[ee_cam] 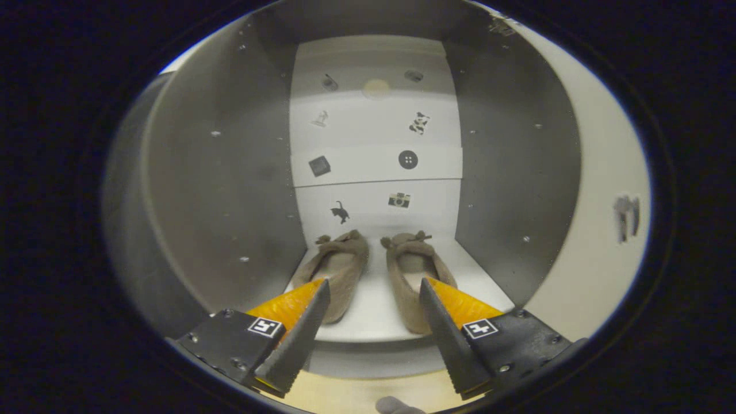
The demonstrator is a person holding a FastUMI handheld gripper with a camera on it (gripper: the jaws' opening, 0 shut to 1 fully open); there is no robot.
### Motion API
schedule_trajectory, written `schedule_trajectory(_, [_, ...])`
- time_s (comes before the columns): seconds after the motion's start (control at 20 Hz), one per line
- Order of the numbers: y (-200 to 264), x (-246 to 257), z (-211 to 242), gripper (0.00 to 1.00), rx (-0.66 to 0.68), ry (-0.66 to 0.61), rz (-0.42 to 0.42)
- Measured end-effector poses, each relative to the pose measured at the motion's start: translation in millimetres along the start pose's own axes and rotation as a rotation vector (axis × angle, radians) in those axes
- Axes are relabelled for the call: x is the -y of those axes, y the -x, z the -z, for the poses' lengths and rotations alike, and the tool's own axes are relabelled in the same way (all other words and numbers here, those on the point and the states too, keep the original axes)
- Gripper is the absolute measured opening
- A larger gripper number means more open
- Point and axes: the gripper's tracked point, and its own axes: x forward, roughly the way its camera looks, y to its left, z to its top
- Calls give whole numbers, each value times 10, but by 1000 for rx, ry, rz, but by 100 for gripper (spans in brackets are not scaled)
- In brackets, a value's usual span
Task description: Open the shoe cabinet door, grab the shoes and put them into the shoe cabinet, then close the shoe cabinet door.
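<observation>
Two brown slip-on shoes stand side by side, toes toward the back, on the white bottom shelf (374,316) inside the open shoe cabinet. The left shoe (339,270) lies just beyond my left fingertip, the right shoe (411,270) just beyond my right one. My gripper (374,290) is open, its fingers spread wide, with nothing between them but bare shelf. The fingertips hover at the cabinet's front opening and partly cover the heels of both shoes.
Grey side walls (230,190) rise on both sides of the compartment. The white back panel (376,144) carries several small stickers. The open cabinet door (598,218) stands to the right. A light wooden floor strip (356,394) runs below the shelf.
</observation>
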Motion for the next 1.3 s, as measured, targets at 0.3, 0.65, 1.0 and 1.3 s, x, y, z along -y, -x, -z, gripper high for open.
schedule_trajectory(0.3, [1451, -68, 186, 99, 82, -8, -59])
schedule_trajectory(0.65, [2879, 578, 407, 99, 113, 7, -38])
schedule_trajectory(1.0, [3847, 2019, 338, 99, 174, -45, 153])
schedule_trajectory(1.3, [3770, 3072, 102, 98, 221, -72, 161])
